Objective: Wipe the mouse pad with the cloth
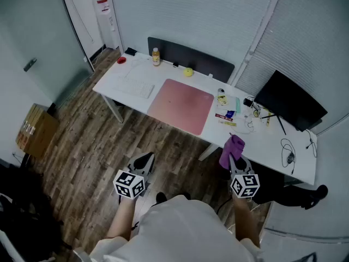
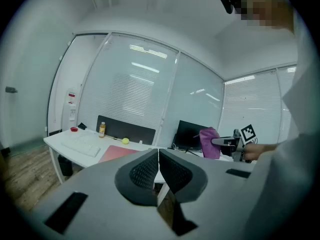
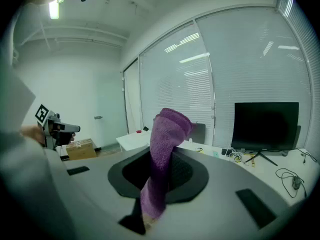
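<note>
Person stands back from the white desk (image 1: 117, 94), both grippers held over the wood floor on the near side, well apart from the work surface. The right gripper (image 1: 234, 158) is clamped on the purple cloth (image 3: 167, 129); the cloth stands up out of the jaws in a loose fold, with a tail hanging below them. The left gripper (image 2: 158, 154) has its jaws pressed together with nothing between them. The pink mouse pad (image 1: 182, 105) lies flat on the desk at the near edge, with the keyboard (image 1: 134, 87) to its left and small clutter (image 1: 226, 115) just beside its right edge. Judgement: wiping has not begun; the step in hand is the approach. To do it well, bring the right gripper in over the pad's centre and tilt it so the free fold of cloth, not the jaw tips, meets the surface. Work from the far edge toward the near edge in overlapping passes. Keep strokes short near the right edge to avoid sweeping the clutter. The pad may slide, so the left gripper could press down on its near-left corner.
</note>
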{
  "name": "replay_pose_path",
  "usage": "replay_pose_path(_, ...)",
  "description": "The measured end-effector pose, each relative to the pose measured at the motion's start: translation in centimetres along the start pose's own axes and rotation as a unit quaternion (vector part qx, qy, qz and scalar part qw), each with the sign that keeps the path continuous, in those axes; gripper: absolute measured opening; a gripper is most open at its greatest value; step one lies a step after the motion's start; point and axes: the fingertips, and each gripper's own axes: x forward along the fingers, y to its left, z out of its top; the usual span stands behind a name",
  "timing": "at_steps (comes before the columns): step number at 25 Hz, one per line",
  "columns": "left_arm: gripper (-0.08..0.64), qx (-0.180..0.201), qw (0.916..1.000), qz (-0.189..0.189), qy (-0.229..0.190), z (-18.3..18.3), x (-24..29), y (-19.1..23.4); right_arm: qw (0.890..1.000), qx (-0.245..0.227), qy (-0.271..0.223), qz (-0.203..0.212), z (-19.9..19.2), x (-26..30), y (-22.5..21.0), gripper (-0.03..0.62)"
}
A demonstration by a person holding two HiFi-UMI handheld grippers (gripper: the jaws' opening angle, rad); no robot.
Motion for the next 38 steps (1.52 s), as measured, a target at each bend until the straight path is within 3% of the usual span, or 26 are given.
replay_pose_path(38, 0.02, -0.003, 0.9998, -0.018, 0.01, -1.5, -4.4, 5.9, 0.999, 0.014, 0.007, -0.036, -1.3, 0.6, 6.0, 0.075)
